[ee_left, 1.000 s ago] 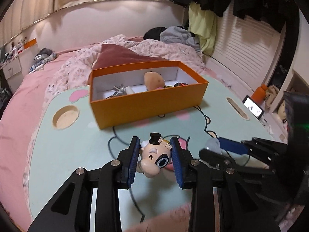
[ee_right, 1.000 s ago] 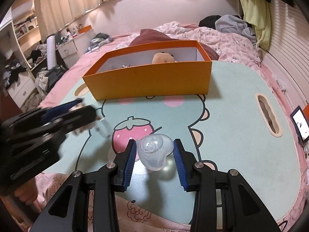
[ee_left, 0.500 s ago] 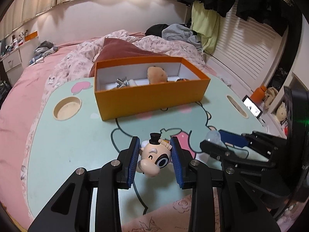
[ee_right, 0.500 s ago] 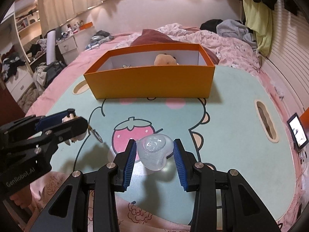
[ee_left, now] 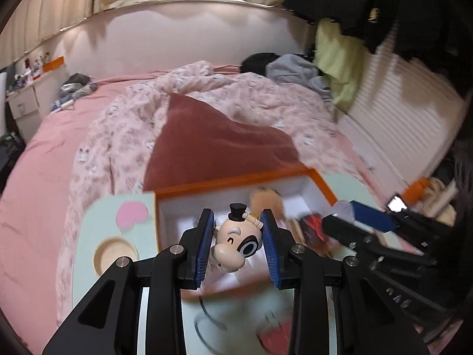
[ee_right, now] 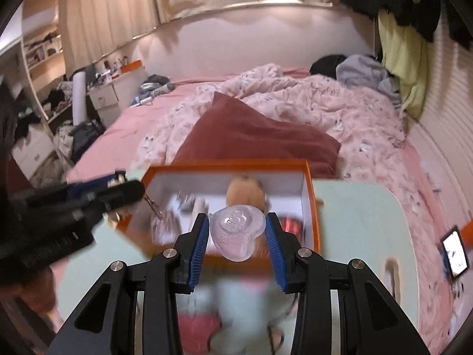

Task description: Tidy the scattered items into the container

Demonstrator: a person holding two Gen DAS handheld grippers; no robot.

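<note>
a: both claws look loaded. the left gripper (ee_left: 236, 238) is pinching the top-hat figurine (ee_left: 236, 241) by the sides of its head, and the right gripper (ee_right: 238, 236) is clamped on the clear heart-shaped case (ee_right: 236, 232).

b: and the orange box (ee_right: 313, 207)?

a: right ahead of both and below them. its long axis runs left to right across their line of travel, so each has its own stretch of box. from the left camera the figurine sits over the box's left half; from the right camera the case hangs over the near wall, toward the right half, near the red item (ee_right: 291, 226).

b: which one's closer in?

a: hard to say, the frames are smeared. i'd guess about level, side by side, with the right gripper (ee_left: 369, 222) just beside the left.

b: anything in the way?

a: a plush toy (ee_right: 245, 190) by the far wall, and some metal bits (ee_right: 184, 201) at the left end.
</note>
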